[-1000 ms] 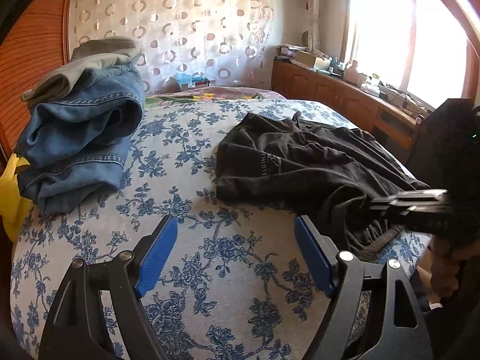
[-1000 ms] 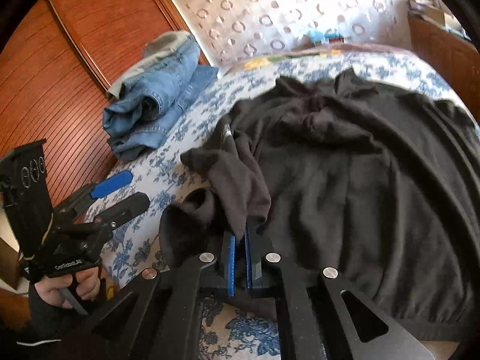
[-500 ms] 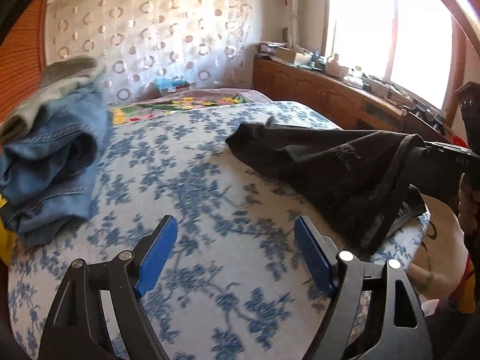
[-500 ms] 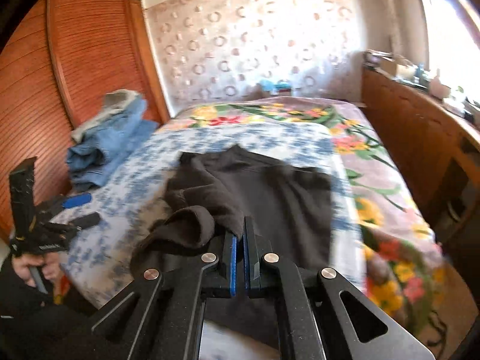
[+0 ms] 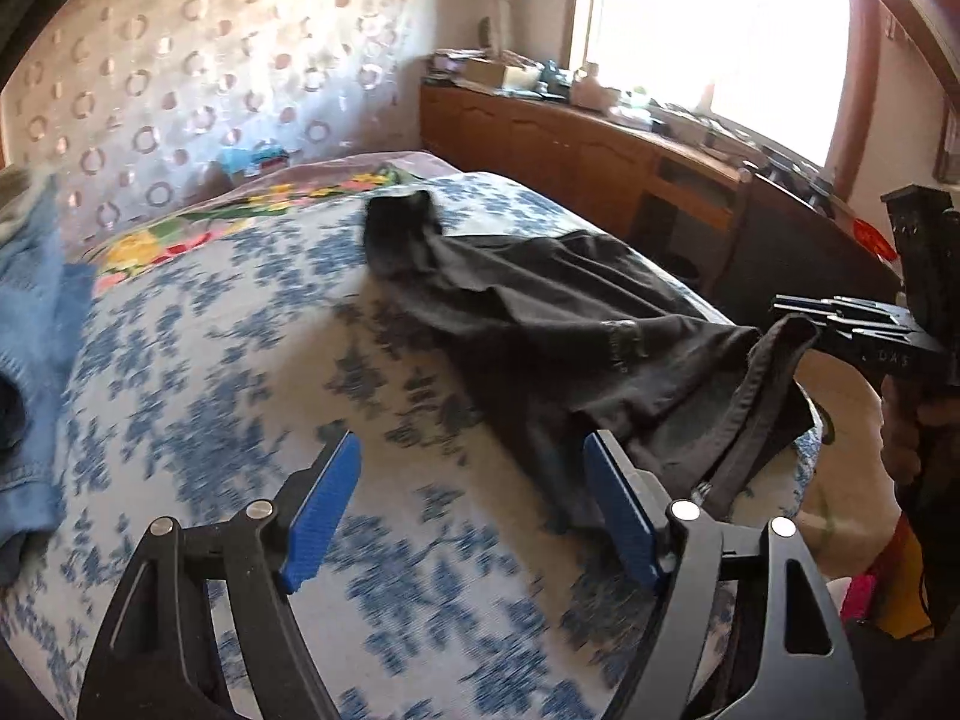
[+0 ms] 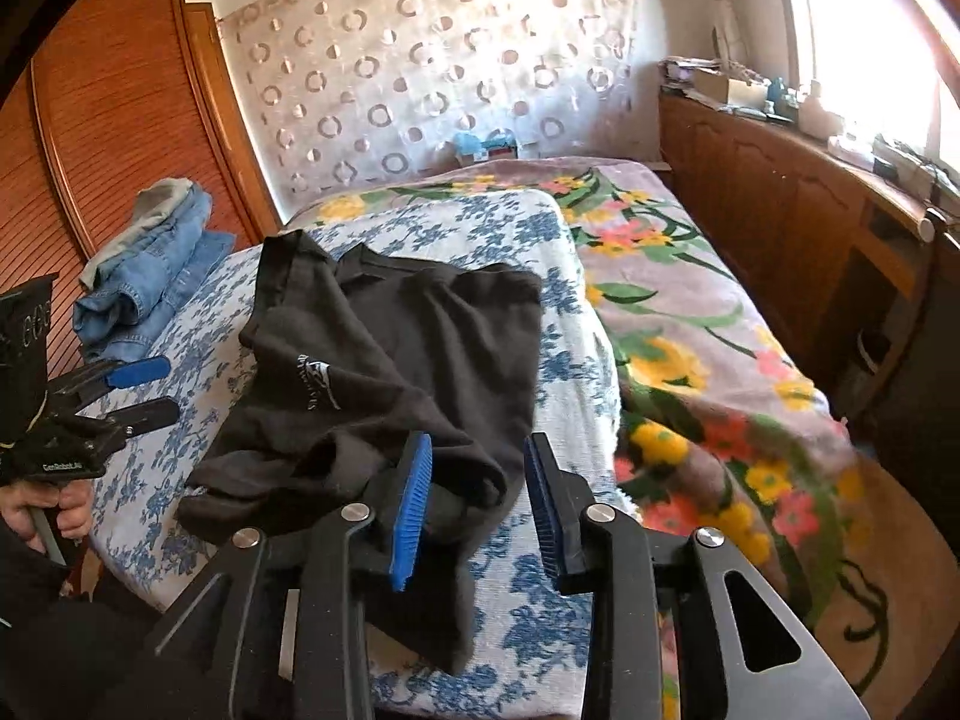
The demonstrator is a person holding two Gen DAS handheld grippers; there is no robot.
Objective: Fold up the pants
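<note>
Black pants [image 6: 390, 360] lie crumpled across the blue-flowered bed [image 6: 558, 276], waistband at its near edge. Right tongs [image 6: 477, 498] have just been opening, jaws now parted, cloth loose between them. Left tongs [image 5: 471, 510] spread wide above bare cover, holding nothing.

My bed [image 6: 558, 324] under blue-flowered cover, slatted wooden wardrobe [image 6: 108, 138] along its left edge, ring-patterned curtain [image 6: 420, 66] behind, cluttered wooden sideboard [image 5: 600, 150] beneath the sunlit window [image 5: 714, 30].
</note>
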